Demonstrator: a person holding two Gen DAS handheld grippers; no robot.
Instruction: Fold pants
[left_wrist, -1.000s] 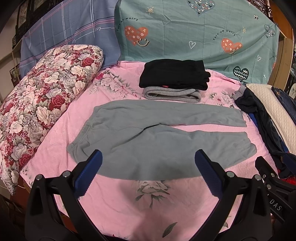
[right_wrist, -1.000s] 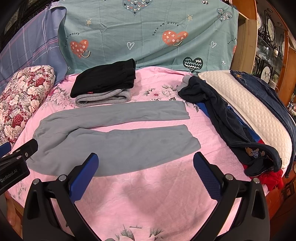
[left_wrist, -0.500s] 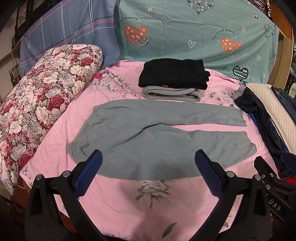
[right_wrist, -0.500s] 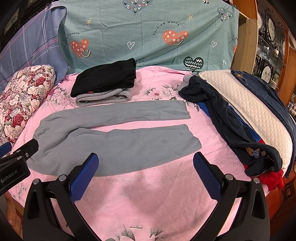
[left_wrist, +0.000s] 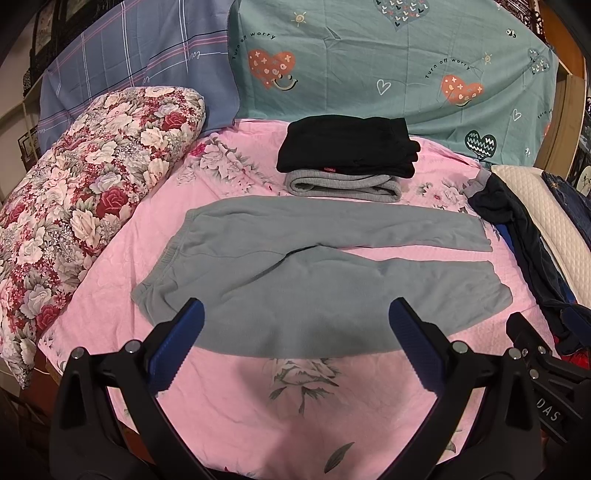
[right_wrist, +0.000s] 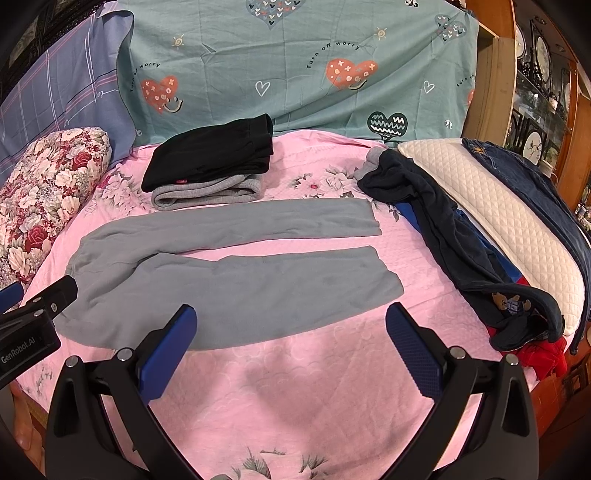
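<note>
The soft grey fleece pants (left_wrist: 295, 266) lie flat and unfolded; both the left gripper (left_wrist: 295, 347) and right gripper (right_wrist: 291, 343) hover spread apart, empty. The next move likely calls for pinching the near leg's edge.

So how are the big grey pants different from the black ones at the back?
The grey pants lie spread out flat with both legs stretched apart; the black pants are folded into a small bundle. The grey pants rest straight on the pink bedspread; the black pants sit on top of a folded grey garment. Neither is touched by a gripper.
</note>
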